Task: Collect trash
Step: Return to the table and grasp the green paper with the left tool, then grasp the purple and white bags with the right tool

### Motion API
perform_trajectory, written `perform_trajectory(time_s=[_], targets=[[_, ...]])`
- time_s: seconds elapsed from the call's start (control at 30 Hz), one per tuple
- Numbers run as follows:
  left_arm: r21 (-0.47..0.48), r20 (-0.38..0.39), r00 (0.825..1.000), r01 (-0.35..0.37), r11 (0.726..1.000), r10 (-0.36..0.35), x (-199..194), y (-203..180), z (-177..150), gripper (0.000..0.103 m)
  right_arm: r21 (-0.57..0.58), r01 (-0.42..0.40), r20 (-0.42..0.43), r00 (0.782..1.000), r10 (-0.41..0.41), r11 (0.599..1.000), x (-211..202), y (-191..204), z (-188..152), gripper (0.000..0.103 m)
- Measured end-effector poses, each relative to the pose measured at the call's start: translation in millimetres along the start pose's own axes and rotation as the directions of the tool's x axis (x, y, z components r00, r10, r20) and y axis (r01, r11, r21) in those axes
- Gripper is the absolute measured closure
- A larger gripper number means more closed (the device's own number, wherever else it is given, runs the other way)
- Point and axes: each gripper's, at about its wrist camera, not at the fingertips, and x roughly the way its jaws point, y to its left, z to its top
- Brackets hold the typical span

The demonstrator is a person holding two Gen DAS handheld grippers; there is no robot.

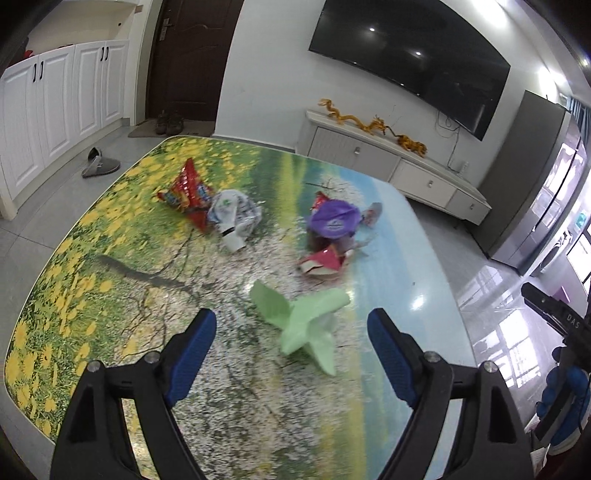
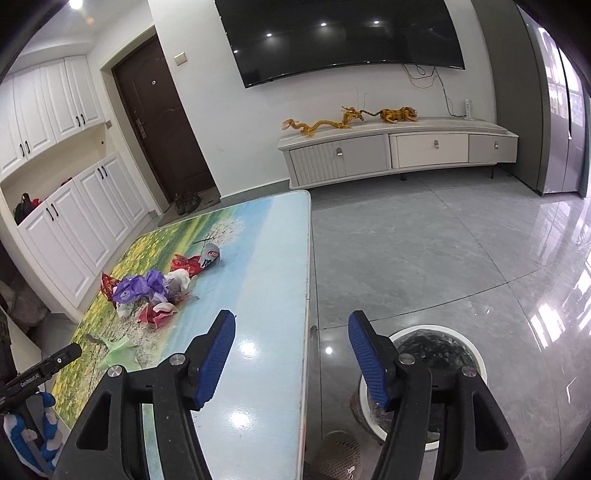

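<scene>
Trash lies on a table with a flower-and-lake print point(image 1: 110, 229). A green plastic bag point(image 1: 303, 321) lies just ahead of my open, empty left gripper point(image 1: 291, 325). Farther off are a purple bag point(image 1: 334, 219) over a red wrapper point(image 1: 323, 262), a clear crumpled bag point(image 1: 232, 212) and a red snack packet point(image 1: 186, 190). My right gripper point(image 2: 291, 332) is open and empty over the table's right edge point(image 2: 306, 295). A white bin with a black liner point(image 2: 436, 354) stands on the floor just right of it. The trash pile point(image 2: 147, 291) and green bag point(image 2: 118, 354) show at left.
A white TV cabinet point(image 2: 399, 147) with gold dragon figures stands under a wall TV point(image 2: 340, 33). White cupboards point(image 2: 81, 221) and a dark door point(image 2: 162, 125) are at the left. A slipper point(image 1: 99, 166) lies on the grey tiled floor. A woven item point(image 2: 336, 454) lies beside the bin.
</scene>
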Motion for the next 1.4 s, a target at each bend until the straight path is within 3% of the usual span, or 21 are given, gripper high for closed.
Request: perform_trajectory(time_s=[0.17,0.57,0.97,1.2,1.4], targets=[[0.032,-0.030,1.000,0.006,0.999,-0.005,14,-3,-7,0.013,-0.022,-0.014,-0.032,0.999,0.013,1.000,14,11,-4,0.042],[0.089,-0.106,0.994,-0.002,0.996,0.011,69,-18,-11,0.012,-0.057,-0.055,-0.109,0.993,0.049,0.997,52,27,-7,0.041],[0.095,-0.113,0.991,-0.056,0.994,0.066,95,-14,-3,0.013,-0.099,-0.142,-0.161,0.979,0.125,0.985,90,60,1,0.041],[0.074,-0.096,0.991,-0.090,0.993,0.097,97,1,4,0.028,-0.151,-0.285,-0.175,0.950,0.258,0.947,108,106,13,0.034],[0.028,-0.075,0.992,-0.096,0.995,0.098,95,17,8,0.032,-0.137,-0.378,-0.193,0.917,0.350,0.916,128,144,27,0.030]])
